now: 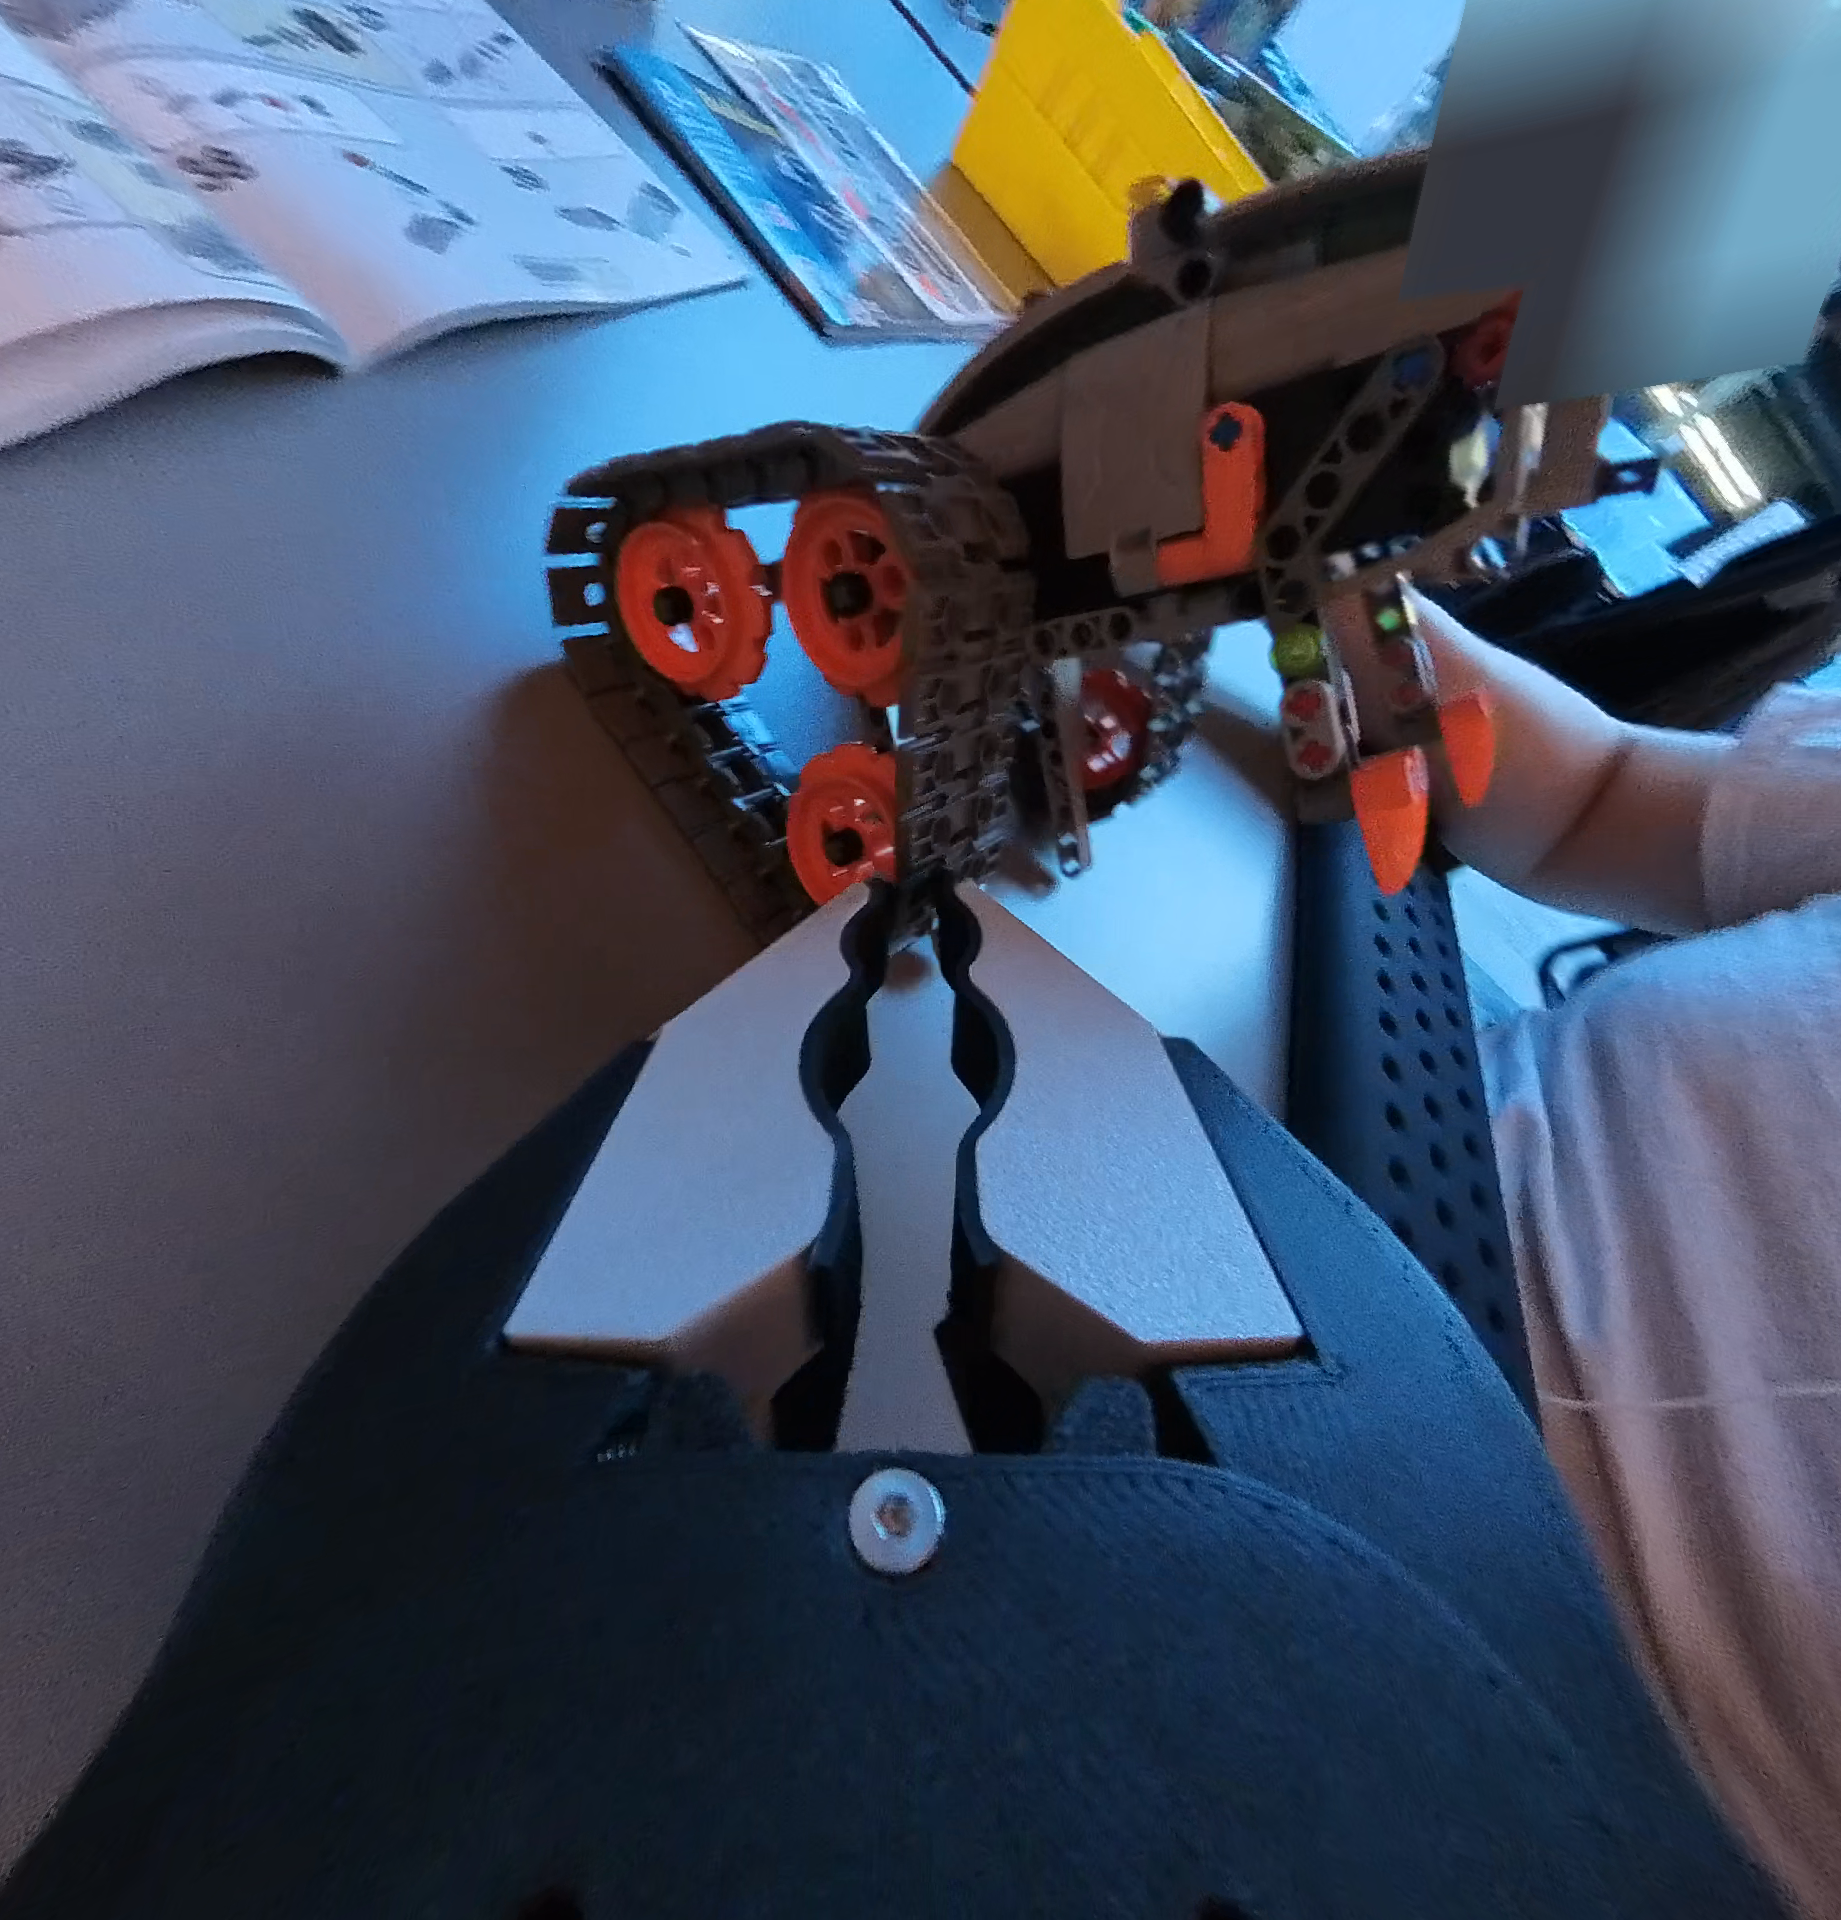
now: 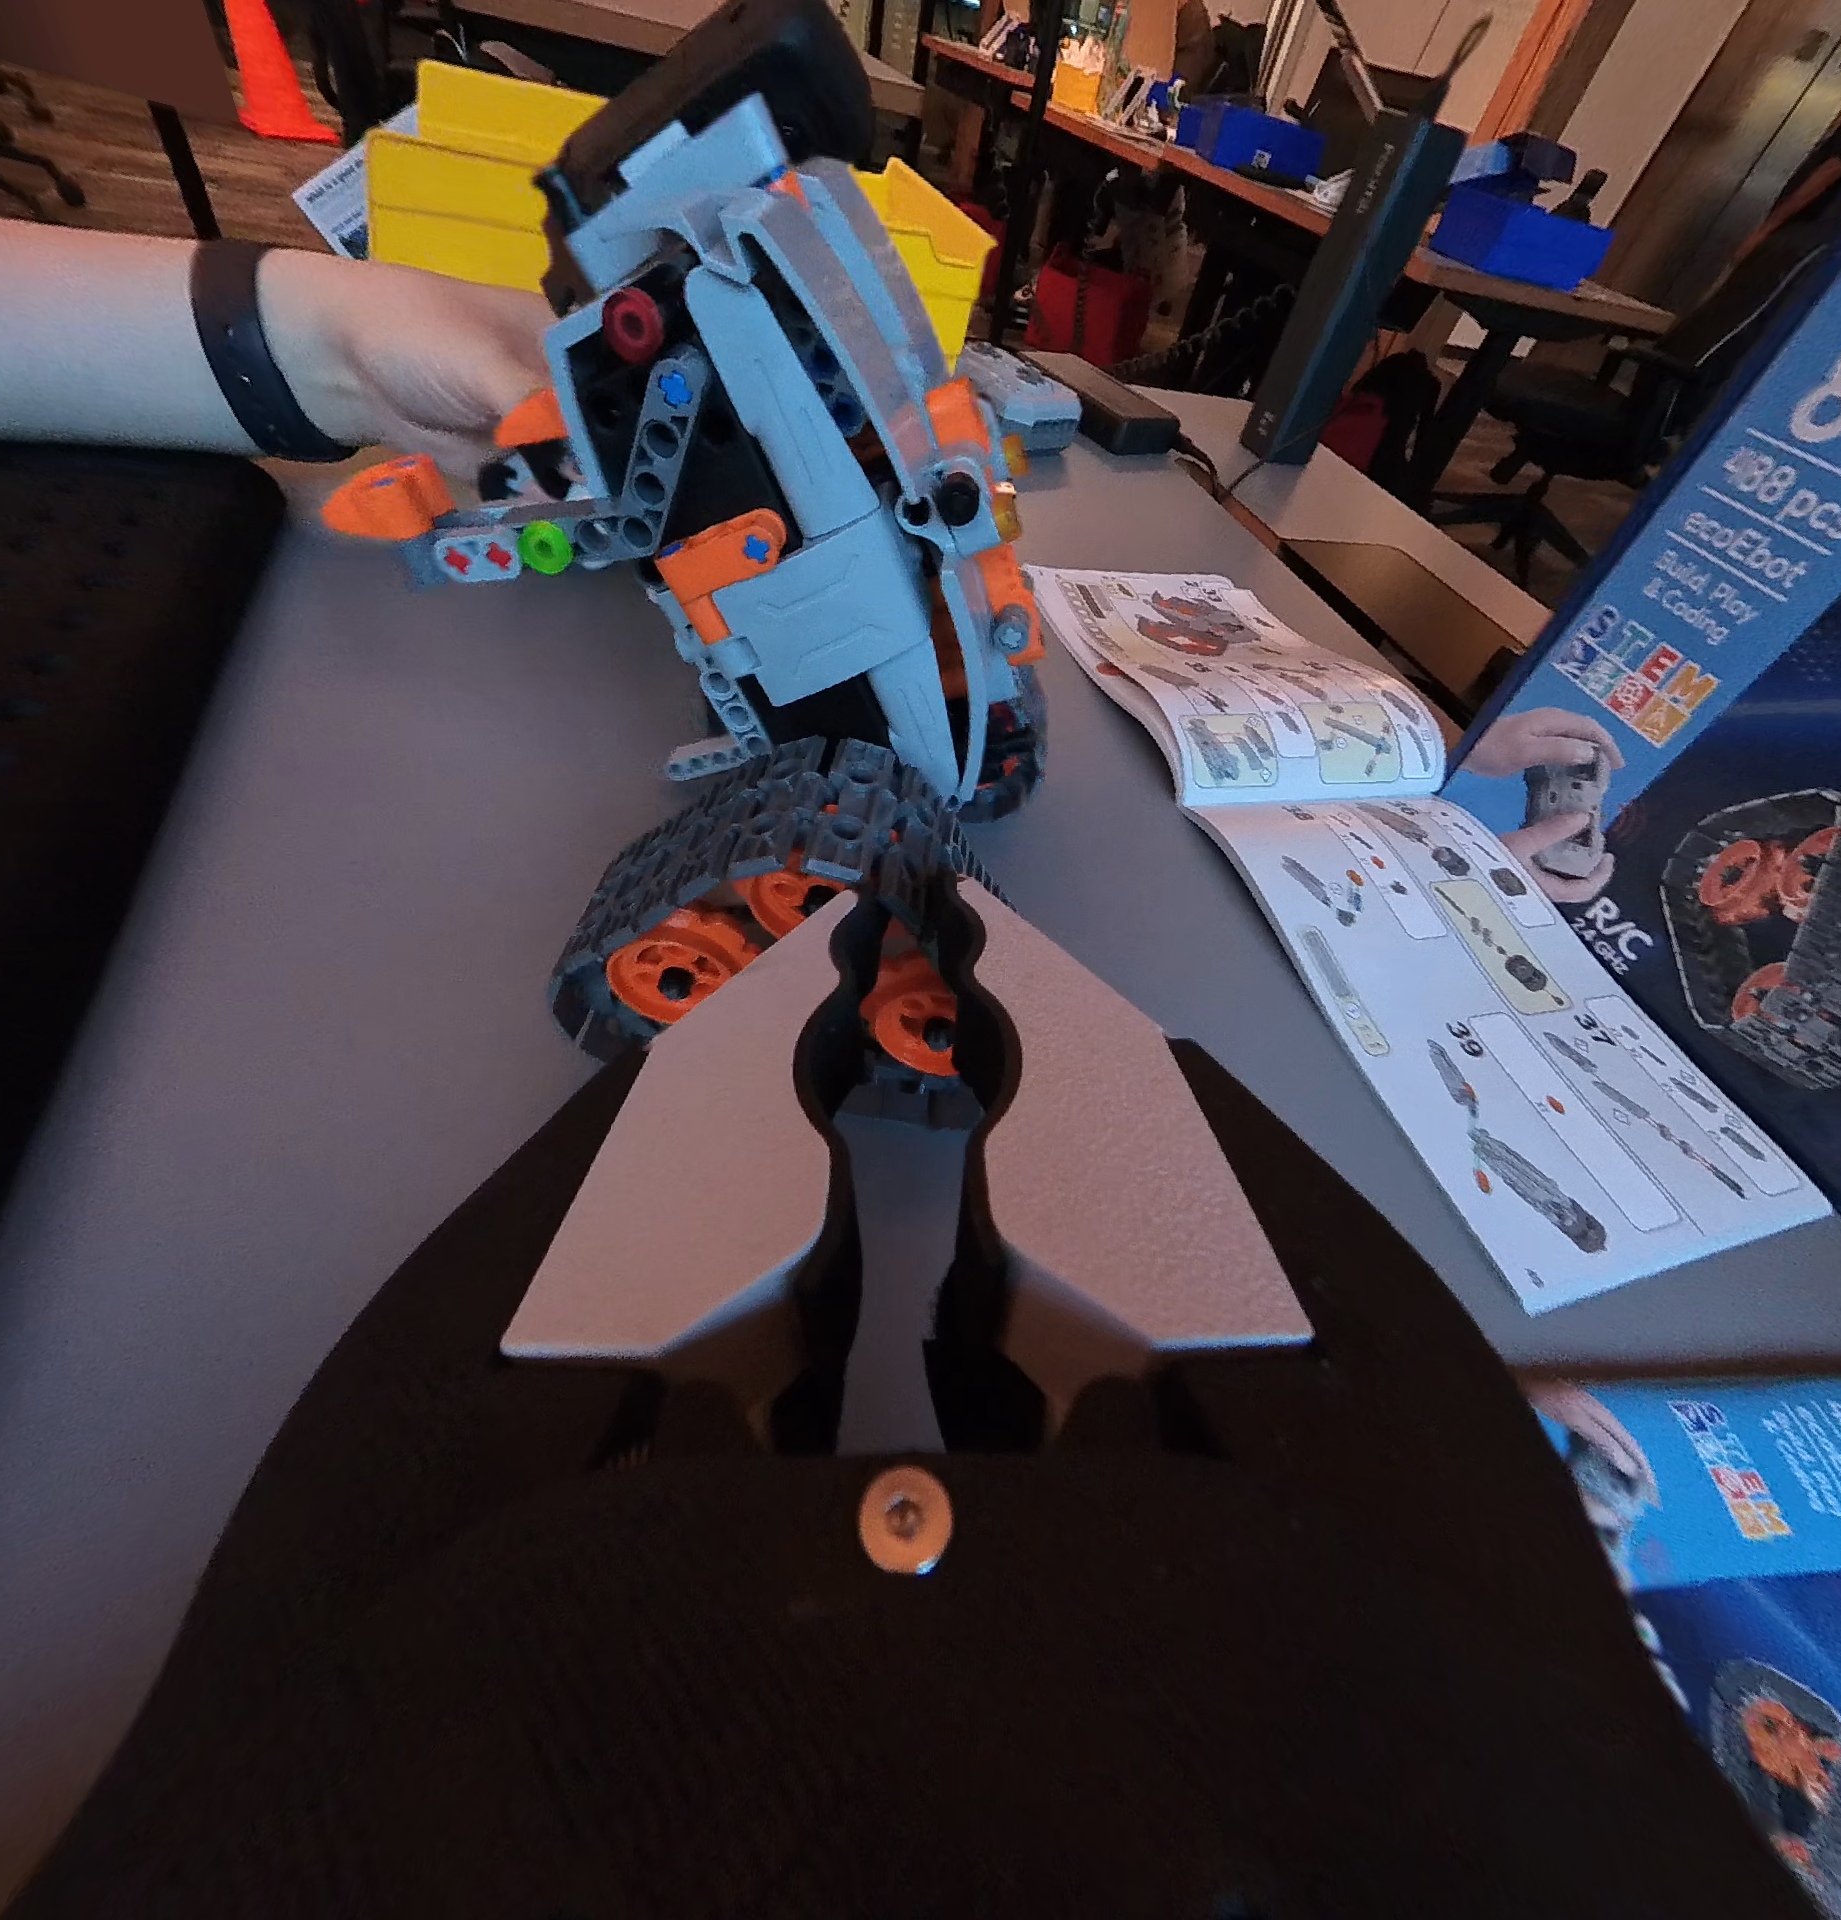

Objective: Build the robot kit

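A brick-built tracked robot (image 1: 1134,488) with a grey body, orange wheels and dark tracks is tipped up on the grey table (image 1: 272,831). My left gripper (image 1: 911,909) is shut on its track (image 1: 957,665) beside an orange wheel. In the right wrist view the robot (image 2: 791,582) leans over its track (image 2: 770,831), and my right gripper (image 2: 911,904) is shut on that track's edge. A person's hand (image 1: 1550,769) touches the robot's orange-tipped claw arm. The same hand (image 2: 396,364), wearing a dark wristband, shows in the right wrist view.
An open instruction booklet (image 2: 1415,935) lies on the table (image 2: 376,831), with a blue product box (image 2: 1726,623) beside it. A yellow bin (image 2: 448,197) stands behind the robot. A black perforated surface (image 2: 85,675) borders the table. The left wrist view shows the booklet (image 1: 272,187) and bin (image 1: 1082,135). The tips of one gripper are about 15 cm away from the tips of the other.
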